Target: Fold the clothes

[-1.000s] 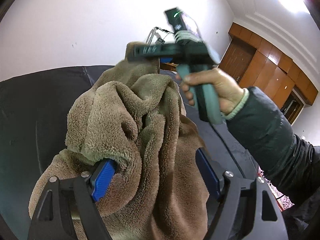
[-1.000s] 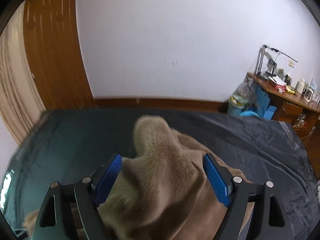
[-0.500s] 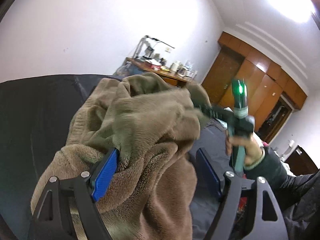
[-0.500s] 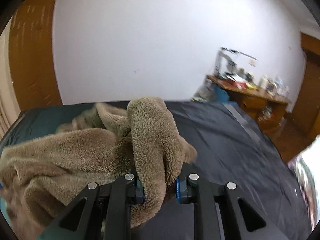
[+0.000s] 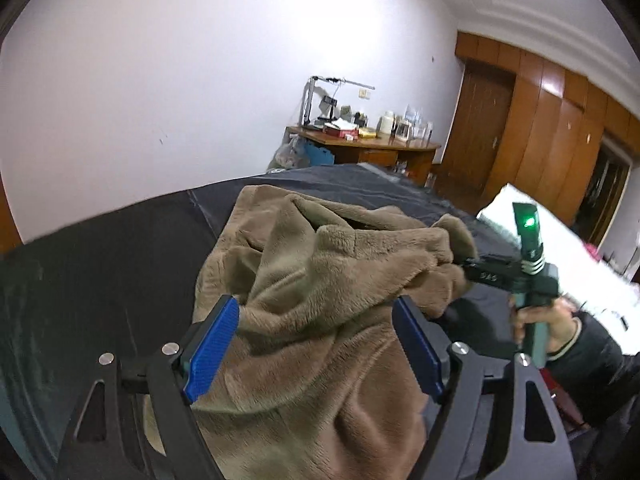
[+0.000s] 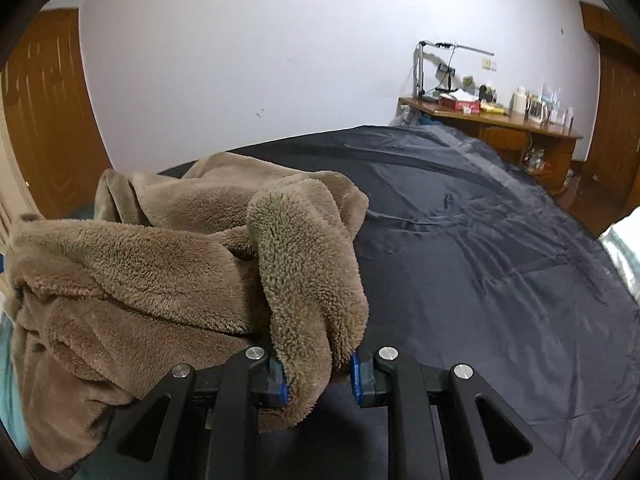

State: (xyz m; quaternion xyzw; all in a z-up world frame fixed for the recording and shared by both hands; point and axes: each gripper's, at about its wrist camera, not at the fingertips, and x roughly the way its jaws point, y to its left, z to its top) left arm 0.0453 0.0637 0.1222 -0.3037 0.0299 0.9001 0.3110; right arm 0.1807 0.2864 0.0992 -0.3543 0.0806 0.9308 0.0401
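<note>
There is one fuzzy brown fleece garment, bunched up above the bed with the dark sheet. There are two tongs. The left tongs are spread wide, with fleece between them. The right tongs are squeezing a fold of fleece. Only the left view shows the person's hand holding the right tongs.

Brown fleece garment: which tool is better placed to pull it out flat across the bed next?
Probably the right tool: it is shut on a fold of the brown fleece garment, with bare dark bed cover beside it. The left tool stands open, fleece bunched loosely between its pads.
</note>
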